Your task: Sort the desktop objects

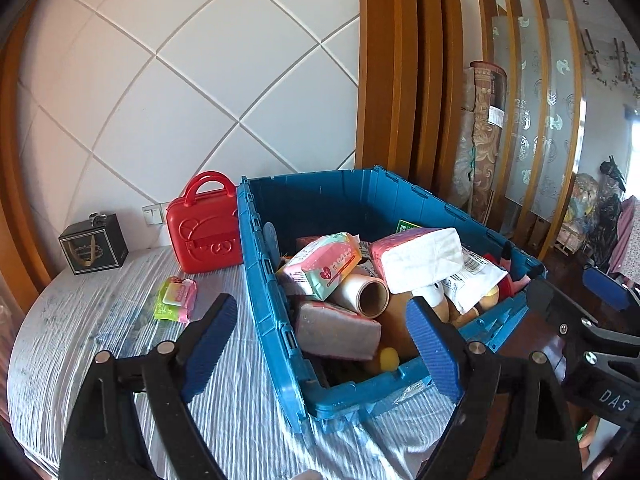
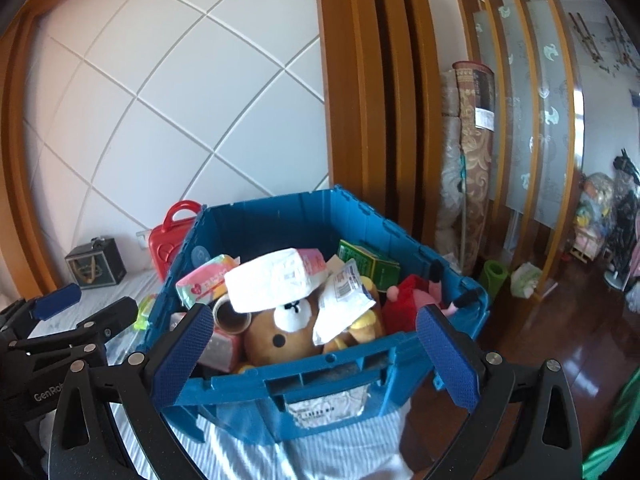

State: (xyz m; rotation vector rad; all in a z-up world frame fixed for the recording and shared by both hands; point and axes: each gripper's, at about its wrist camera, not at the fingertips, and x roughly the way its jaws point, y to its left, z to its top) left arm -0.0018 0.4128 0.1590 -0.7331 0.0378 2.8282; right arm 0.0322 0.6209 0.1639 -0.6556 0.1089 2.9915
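Note:
A blue plastic crate [image 1: 276,300] [image 2: 332,372] stands on the striped tablecloth, full of things: a white tissue pack [image 1: 420,258] [image 2: 276,276], a pink wipes pack [image 1: 324,264], a film roll [image 1: 366,296], a brown bear plush [image 2: 288,328], a green box [image 2: 368,264], a red plush [image 2: 404,300]. A small pink-green pack [image 1: 176,298] lies on the cloth left of the crate. My left gripper [image 1: 320,348] is open and empty over the crate's near left corner. My right gripper [image 2: 316,356] is open and empty at the crate's near wall.
A red toy case [image 1: 204,228] and a black box [image 1: 94,244] stand at the back by the white panelled wall. The table's edge drops to a dark wood floor [image 2: 560,340] on the right. A rolled carpet [image 2: 472,152] leans on wooden slats.

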